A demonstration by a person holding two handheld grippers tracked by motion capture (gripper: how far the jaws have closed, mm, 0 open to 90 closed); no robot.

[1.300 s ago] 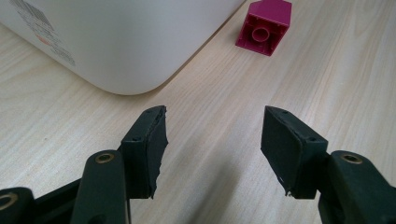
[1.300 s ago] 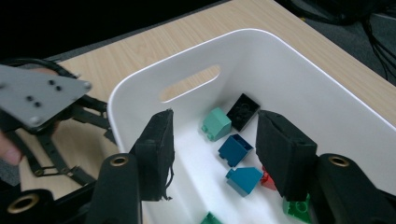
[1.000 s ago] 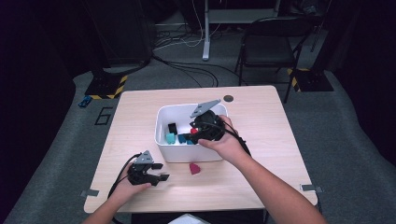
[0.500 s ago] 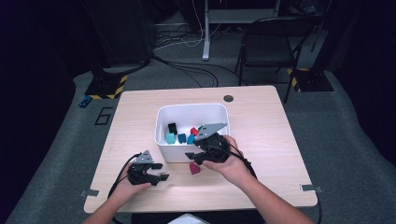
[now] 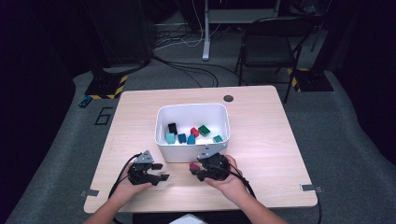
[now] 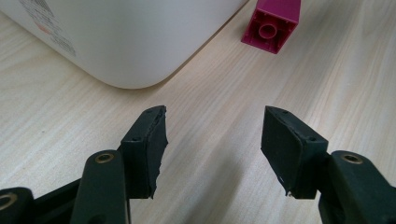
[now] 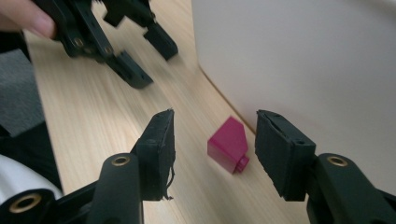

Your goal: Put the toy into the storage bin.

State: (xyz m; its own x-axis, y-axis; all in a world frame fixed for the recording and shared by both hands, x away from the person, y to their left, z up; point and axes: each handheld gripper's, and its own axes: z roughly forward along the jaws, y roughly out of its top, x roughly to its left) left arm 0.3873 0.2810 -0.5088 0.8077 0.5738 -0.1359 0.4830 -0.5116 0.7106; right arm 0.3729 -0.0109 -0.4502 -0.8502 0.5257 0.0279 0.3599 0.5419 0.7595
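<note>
A magenta brick (image 5: 193, 166) lies on its side on the wooden table (image 5: 261, 140), just in front of the white bin (image 5: 191, 108). My right gripper (image 5: 196, 172) is low over it. In the right gripper view the brick (image 7: 228, 143) sits between the open jaws of that gripper (image 7: 215, 120), nearer the right pad, untouched. The jaws have just been closing a little. My left gripper (image 5: 161, 171) rests open on the table to the left, holding nothing (image 6: 212, 135). From there the brick (image 6: 271, 23) shows ahead beside the bin's corner (image 6: 130, 37).
The bin holds several small bricks, among them black (image 5: 172, 127), teal (image 5: 170, 138), red (image 5: 194, 132) and green (image 5: 204, 130). The bin wall (image 7: 303, 60) stands close to the right jaw. The left gripper (image 7: 135, 51) is across the table. A dark grommet (image 5: 228, 98) sits at the table's far edge.
My right gripper came out from above the bin and sank toward me to the table, ending around the magenta brick. The left gripper stayed where it was.
</note>
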